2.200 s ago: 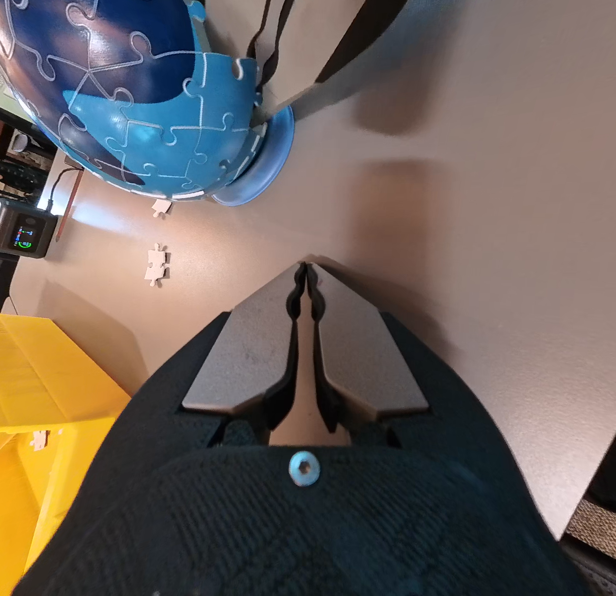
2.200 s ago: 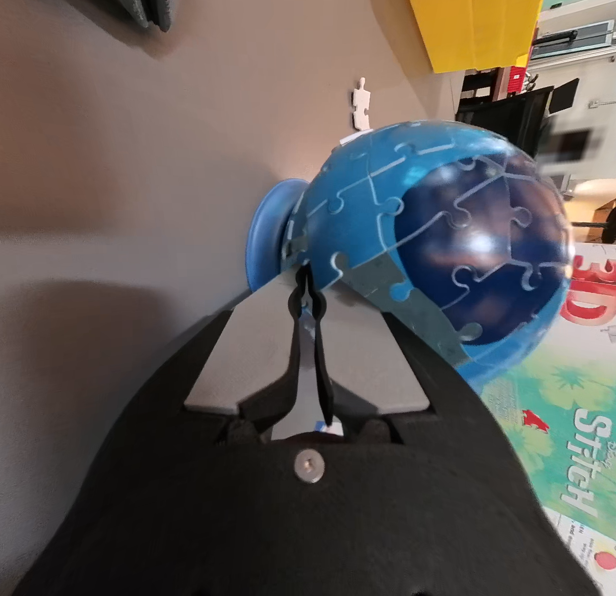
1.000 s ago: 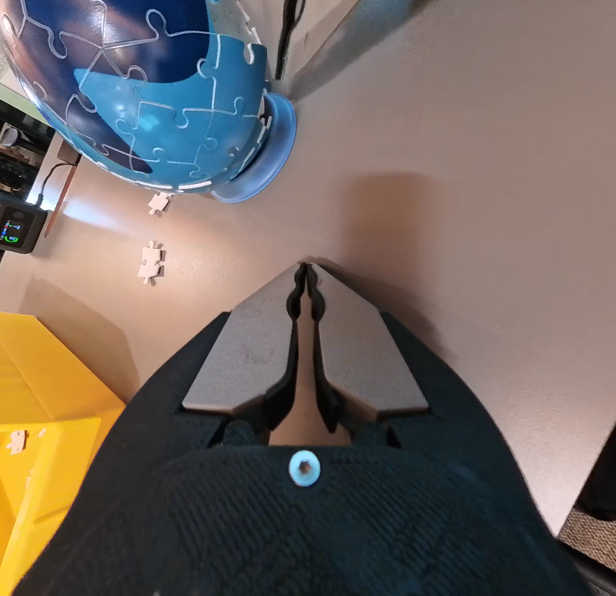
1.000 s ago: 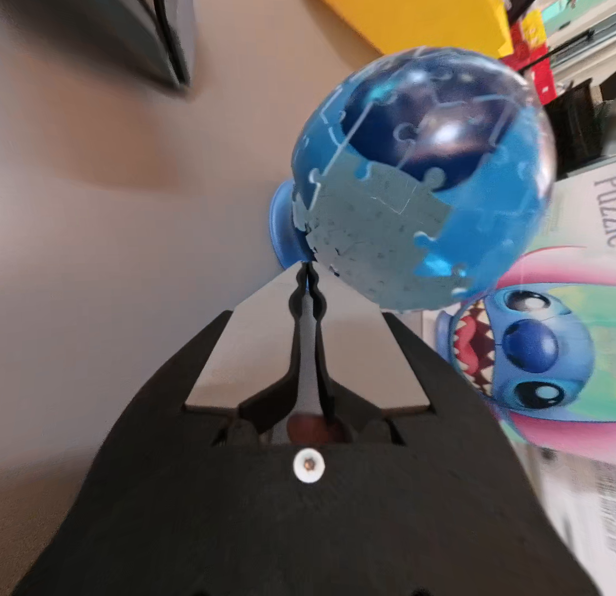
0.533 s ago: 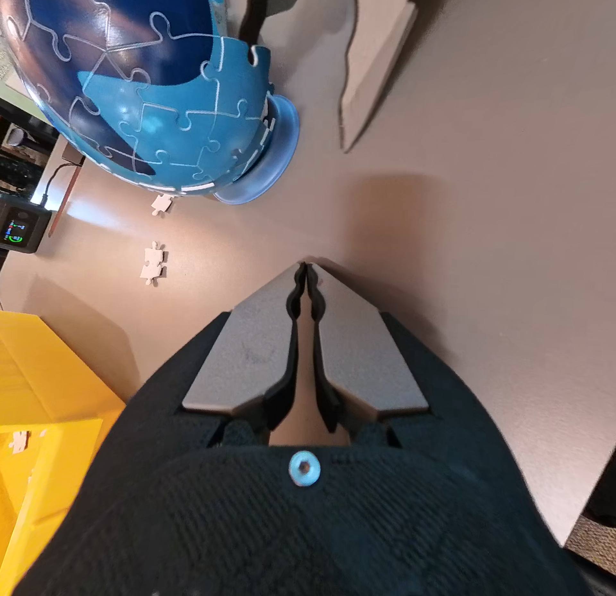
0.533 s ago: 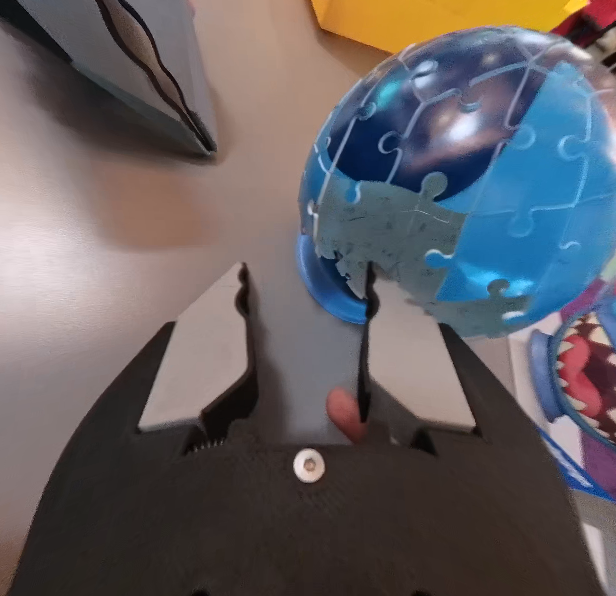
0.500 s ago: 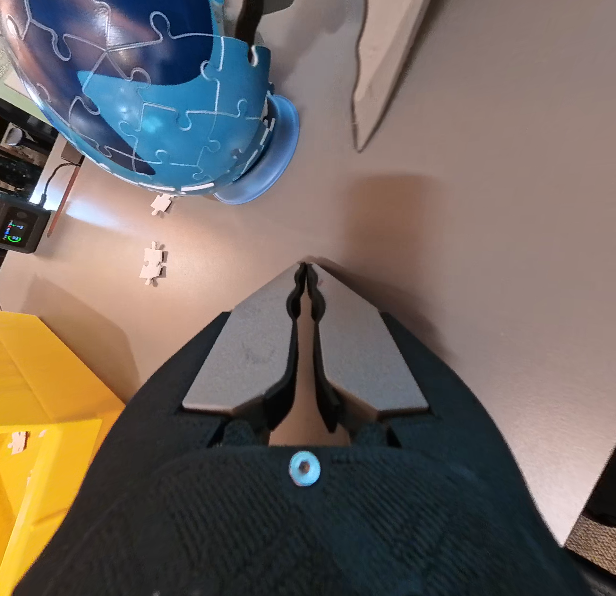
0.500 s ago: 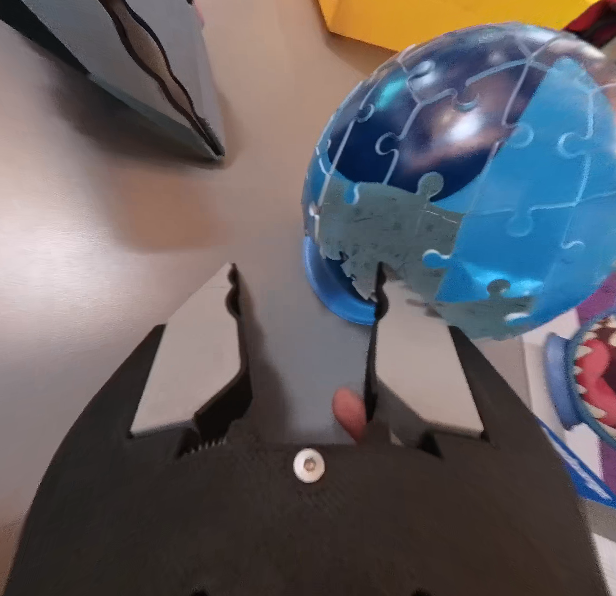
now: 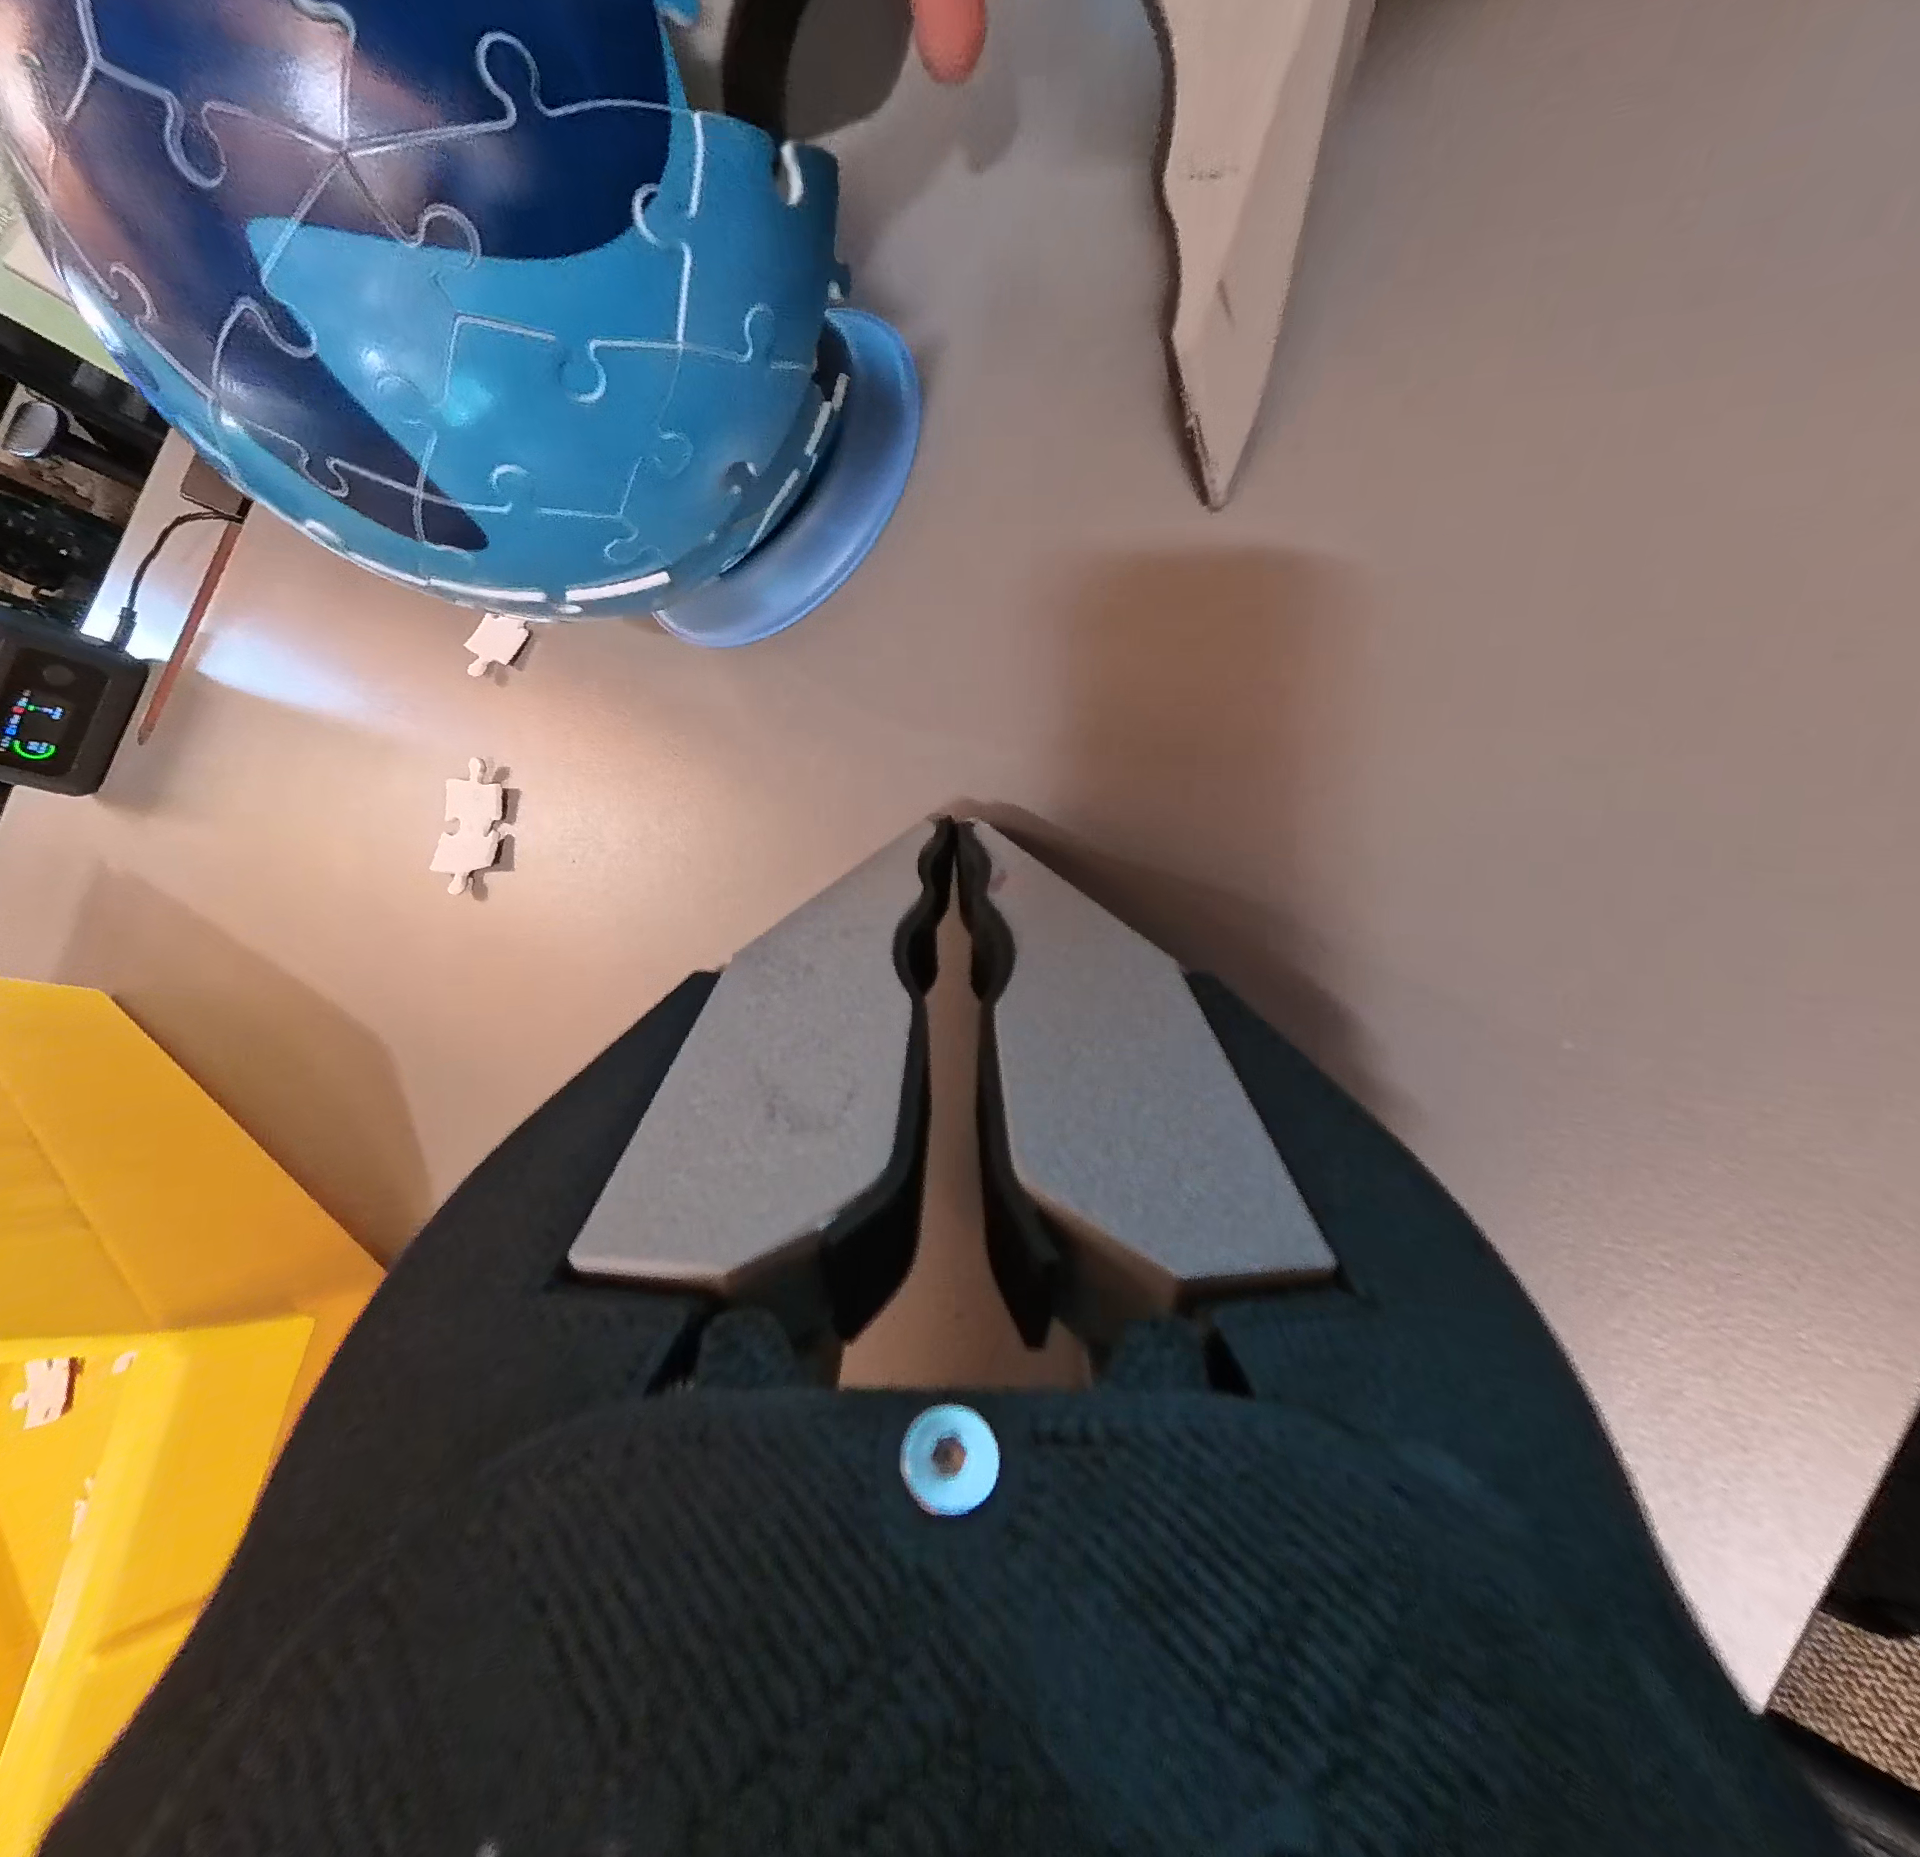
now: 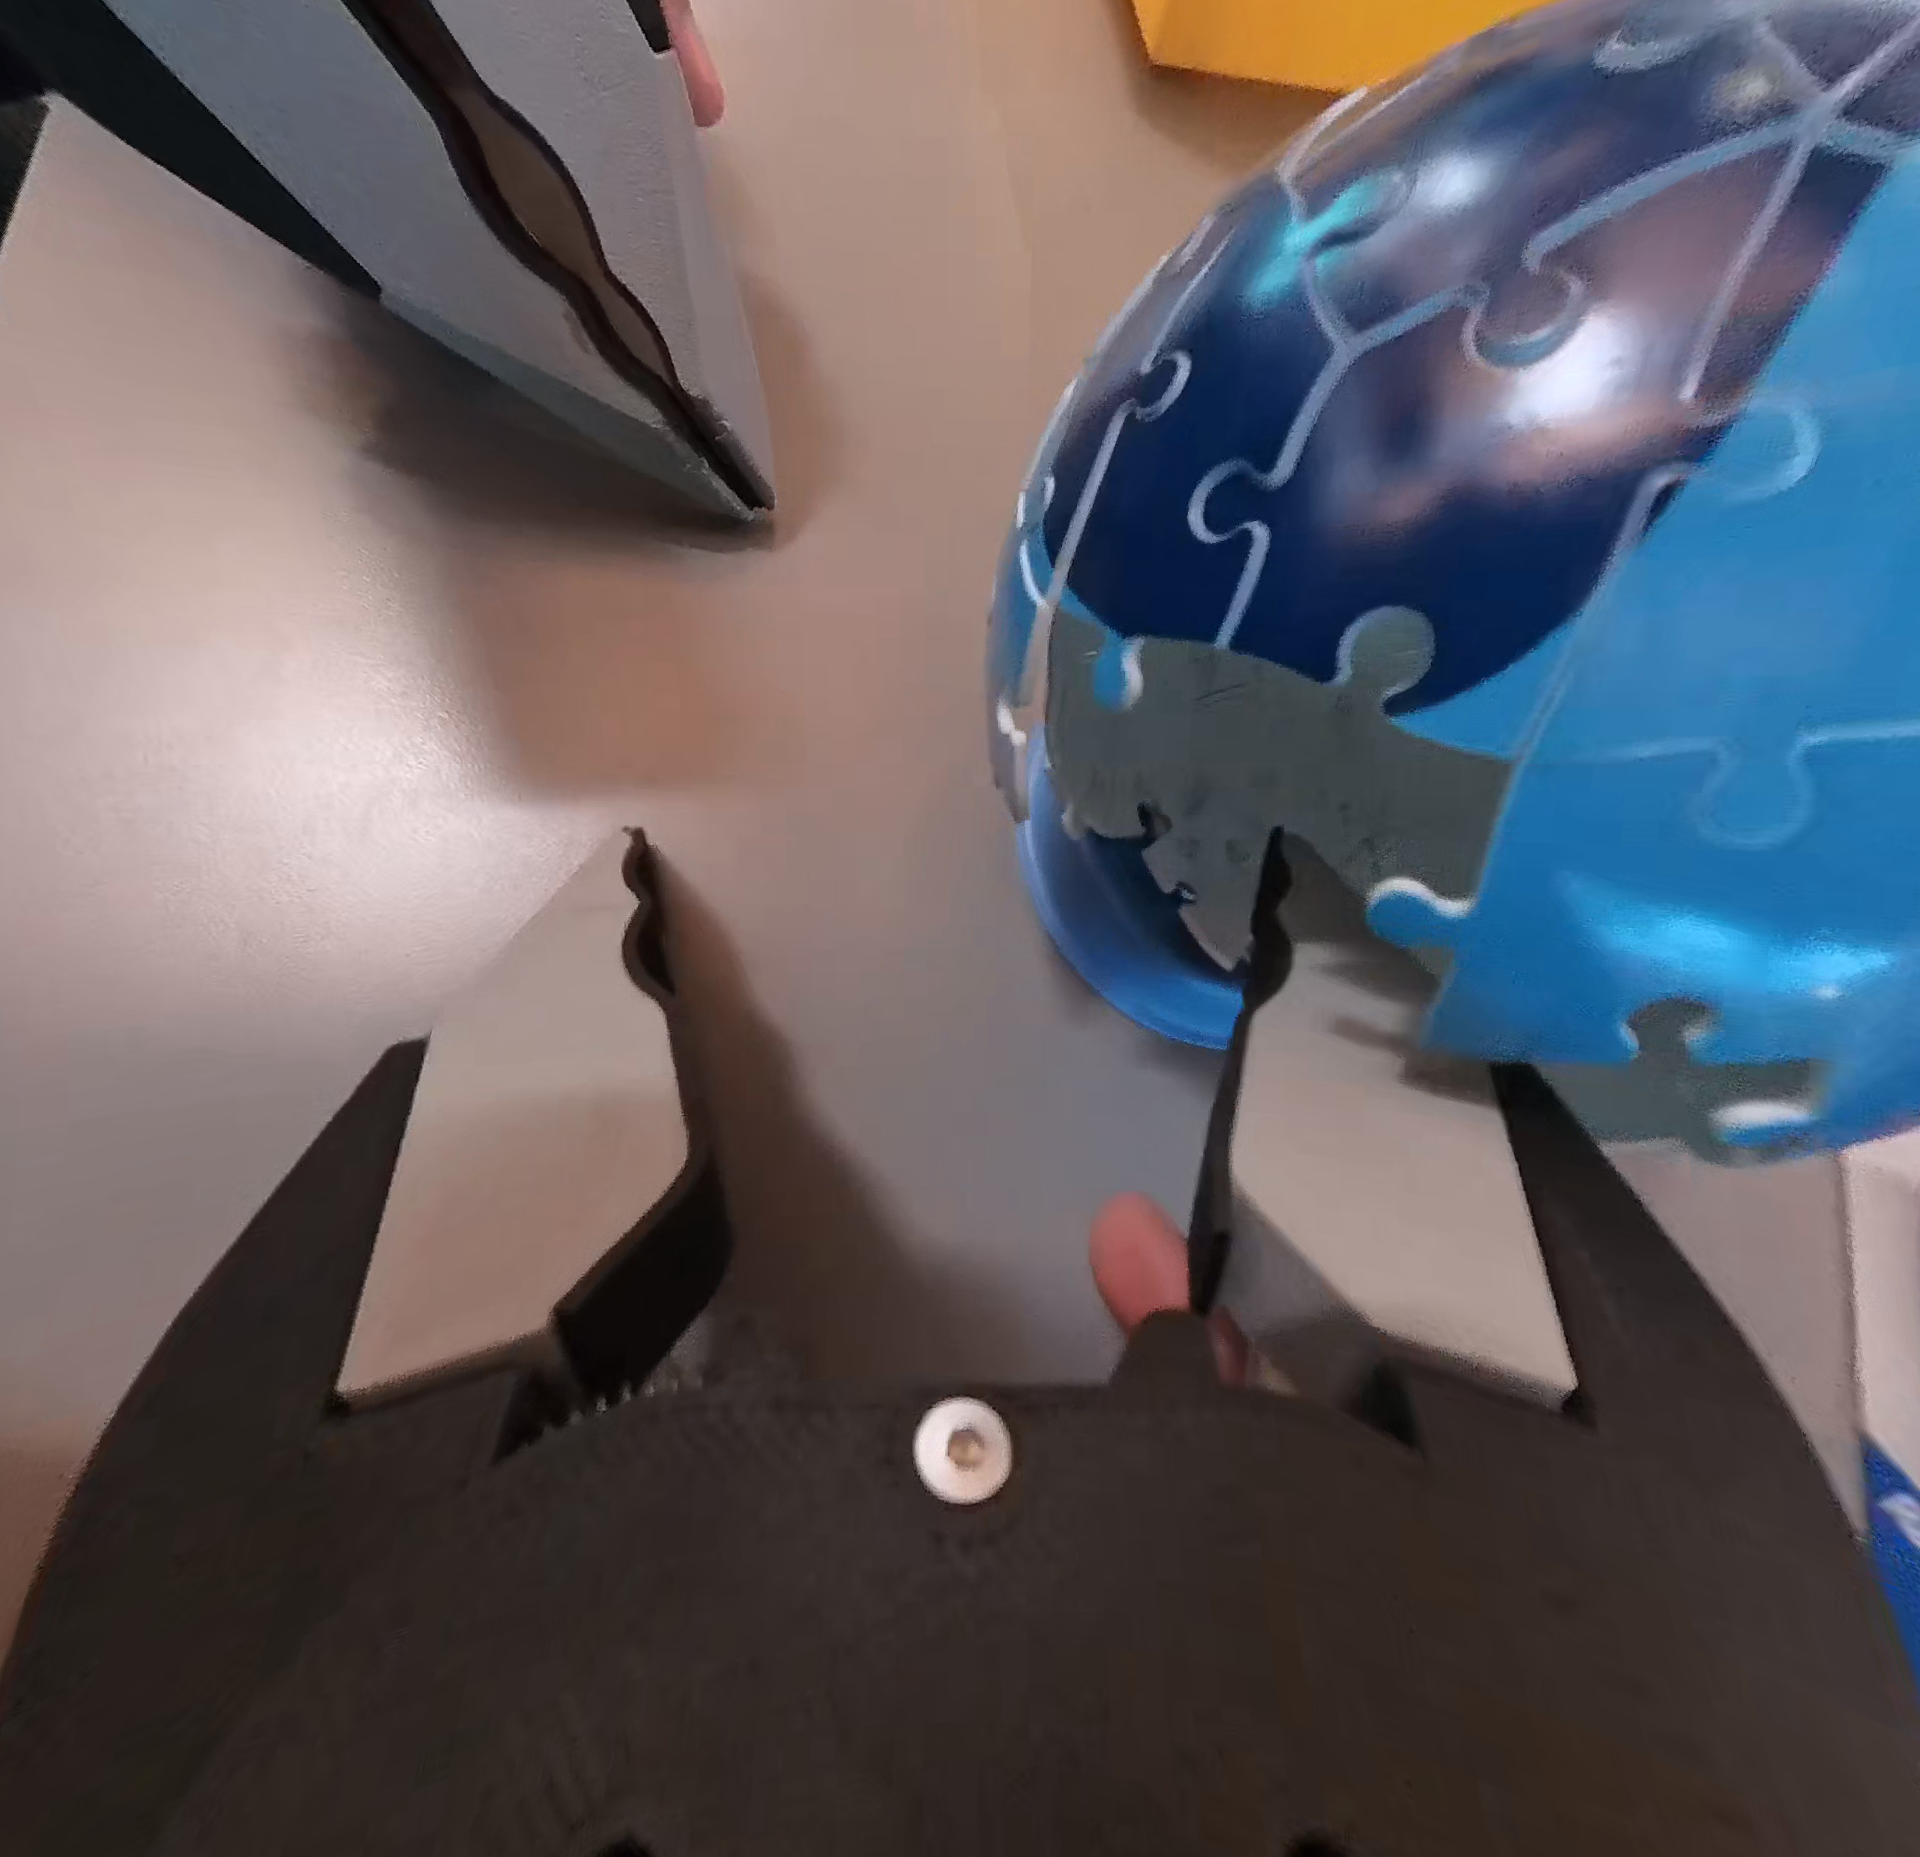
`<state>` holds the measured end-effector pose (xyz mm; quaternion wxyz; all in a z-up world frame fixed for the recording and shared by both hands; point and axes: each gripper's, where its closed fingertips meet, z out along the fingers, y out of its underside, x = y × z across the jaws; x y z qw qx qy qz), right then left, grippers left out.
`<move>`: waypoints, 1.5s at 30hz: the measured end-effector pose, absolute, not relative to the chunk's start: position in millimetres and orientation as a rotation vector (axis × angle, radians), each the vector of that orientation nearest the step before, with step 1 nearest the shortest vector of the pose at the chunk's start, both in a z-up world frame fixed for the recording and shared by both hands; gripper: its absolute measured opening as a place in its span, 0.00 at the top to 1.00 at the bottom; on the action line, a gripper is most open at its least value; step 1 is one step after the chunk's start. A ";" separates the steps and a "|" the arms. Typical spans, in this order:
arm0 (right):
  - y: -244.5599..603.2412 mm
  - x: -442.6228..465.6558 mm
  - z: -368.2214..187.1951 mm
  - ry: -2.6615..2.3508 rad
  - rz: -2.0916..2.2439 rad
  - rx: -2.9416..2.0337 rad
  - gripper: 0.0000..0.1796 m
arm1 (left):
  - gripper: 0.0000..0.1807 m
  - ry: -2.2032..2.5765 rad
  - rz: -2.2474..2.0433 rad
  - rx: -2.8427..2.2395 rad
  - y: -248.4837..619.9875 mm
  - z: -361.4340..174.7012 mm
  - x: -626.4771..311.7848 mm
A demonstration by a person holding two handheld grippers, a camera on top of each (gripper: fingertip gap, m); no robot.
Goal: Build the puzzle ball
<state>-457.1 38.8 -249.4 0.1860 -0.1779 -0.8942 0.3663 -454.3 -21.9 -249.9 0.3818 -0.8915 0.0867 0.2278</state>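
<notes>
Puzzle ball (image 10: 1507, 581) on blue stand (image 9: 831, 498); right gripper (image 10: 951, 872) spread wide beside it, left gripper (image 9: 951, 831) closed, empty.

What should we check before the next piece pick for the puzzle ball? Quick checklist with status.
1. Blue jigsaw puzzle ball seated on its round blue plastic stand: ok.
2. Ball shell complete: not ok; the right wrist view shows an open gap with the grey inner side exposed.
3. Right gripper open and empty: ok, jaws wide apart.
4. Left gripper ready to grasp: not ok, jaws shut with nothing between them.
5. Loose pale puzzle pieces reachable on the tan table: ok, two lie in the open beside the ball.
6. Which piece fits the gap: cannot tell.
</notes>
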 end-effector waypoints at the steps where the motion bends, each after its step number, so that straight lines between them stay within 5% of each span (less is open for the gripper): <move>1: 36.9 -455.8 -251.2 -2.537 1.049 -0.524 0.38 | 1.00 0.222 0.582 -2.274 -22.0 -249.8 -454.2; 16: 37.6 -457.4 -258.1 -2.608 1.063 -0.612 0.28 | 1.00 0.224 0.589 -2.273 -21.6 -249.6 -454.5; 45: 41.4 -447.4 -257.8 -2.652 1.093 -0.485 0.27 | 1.00 0.222 0.586 -2.274 -21.6 -249.9 -454.8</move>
